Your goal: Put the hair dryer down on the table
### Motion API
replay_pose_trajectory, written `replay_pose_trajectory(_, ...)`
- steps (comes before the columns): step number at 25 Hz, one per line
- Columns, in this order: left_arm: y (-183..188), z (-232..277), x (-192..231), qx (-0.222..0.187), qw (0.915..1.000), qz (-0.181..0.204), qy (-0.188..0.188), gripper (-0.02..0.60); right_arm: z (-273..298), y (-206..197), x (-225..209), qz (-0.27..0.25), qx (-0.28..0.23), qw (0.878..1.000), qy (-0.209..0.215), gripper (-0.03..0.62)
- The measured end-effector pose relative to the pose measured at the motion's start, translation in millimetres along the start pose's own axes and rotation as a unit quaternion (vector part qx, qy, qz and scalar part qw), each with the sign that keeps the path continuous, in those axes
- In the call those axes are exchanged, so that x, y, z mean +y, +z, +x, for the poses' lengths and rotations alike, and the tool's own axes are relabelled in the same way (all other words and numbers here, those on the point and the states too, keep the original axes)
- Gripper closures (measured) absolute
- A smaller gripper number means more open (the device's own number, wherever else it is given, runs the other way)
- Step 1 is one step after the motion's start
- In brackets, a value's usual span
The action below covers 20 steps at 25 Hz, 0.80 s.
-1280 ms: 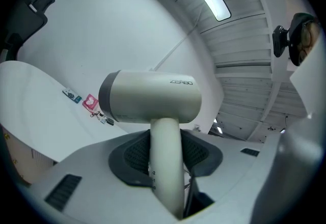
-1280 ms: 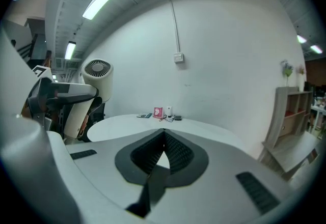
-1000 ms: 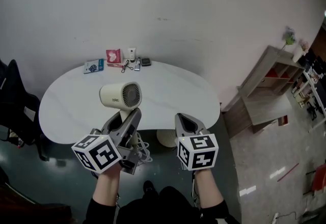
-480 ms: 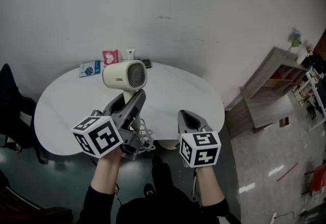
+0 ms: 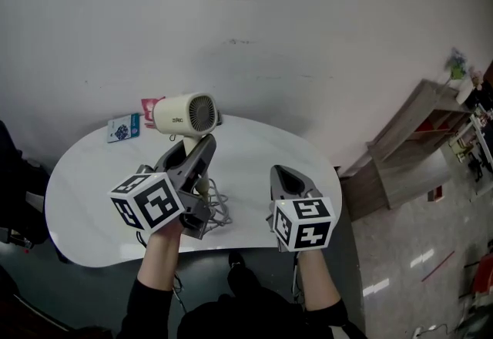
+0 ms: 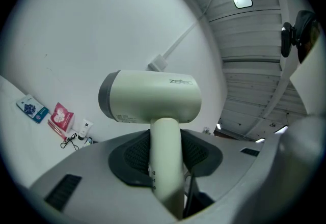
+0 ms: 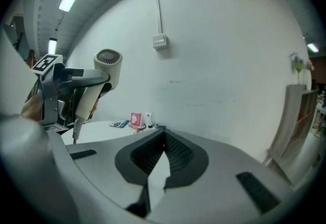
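Above the table (image 5: 92, 199), left tongs (image 5: 196, 151) angled upward, clamping the hair dryer (image 5: 183, 112) upright; right tongs (image 5: 283, 177) hover clenched, empty.

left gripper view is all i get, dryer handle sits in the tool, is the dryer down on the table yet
observer: No. The right gripper view shows the hair dryer held up in the air, clear of the white table.
operator: where's the other tool
observer: The right tool hangs over the near right part of the table, with its jaws together and nothing between them.
operator: cord in the way?
observer: The head view shows the cord bunched in loops just below the left tool, above the near side of the table.
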<state>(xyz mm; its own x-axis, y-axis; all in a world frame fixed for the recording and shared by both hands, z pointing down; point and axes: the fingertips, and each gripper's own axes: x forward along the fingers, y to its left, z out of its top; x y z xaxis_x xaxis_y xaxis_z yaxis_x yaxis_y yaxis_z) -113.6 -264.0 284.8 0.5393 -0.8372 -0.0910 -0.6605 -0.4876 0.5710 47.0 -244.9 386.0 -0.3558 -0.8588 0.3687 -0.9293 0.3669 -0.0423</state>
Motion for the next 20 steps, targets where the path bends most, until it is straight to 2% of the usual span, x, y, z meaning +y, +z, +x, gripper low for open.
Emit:
replay_pose_trajectory(7,-7,57,33,0.017,0.9998,0.01,0.009,0.422,43,7,-25,0.009,0.016,1.0,0.0,0.592)
replay_pose_trajectory(15,-37,90,70,0.065,0.9972,0.021,0.03,0.422,68,2,-47,0.014,0.032,0.999,-0.009,0.592)
replay_pose_trajectory(20,-65,94,94,0.112,0.9918,0.033,0.053,0.422,77,-4,-53,0.016,0.045,0.999,-0.013,0.592)
